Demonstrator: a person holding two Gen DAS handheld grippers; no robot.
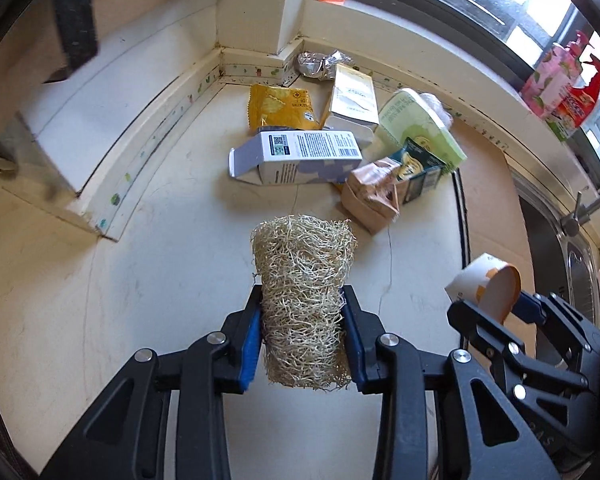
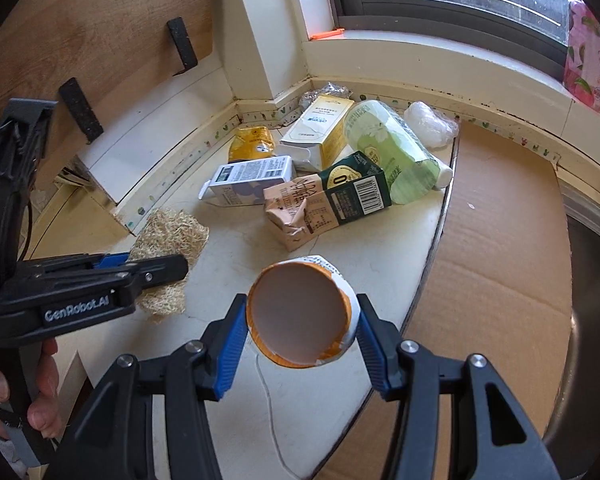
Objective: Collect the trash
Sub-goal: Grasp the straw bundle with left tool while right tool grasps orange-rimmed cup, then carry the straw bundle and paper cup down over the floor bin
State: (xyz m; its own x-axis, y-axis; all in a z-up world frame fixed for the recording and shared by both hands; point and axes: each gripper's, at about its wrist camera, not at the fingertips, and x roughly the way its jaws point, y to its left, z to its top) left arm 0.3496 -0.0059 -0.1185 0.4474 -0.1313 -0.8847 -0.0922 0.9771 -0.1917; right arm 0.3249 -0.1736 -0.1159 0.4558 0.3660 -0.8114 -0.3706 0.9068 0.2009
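Left gripper fingers clamp a loofah; right gripper fingers clamp a paper cup. Both held near the carton pile in the table corner. Cartons, wrappers uncollected.
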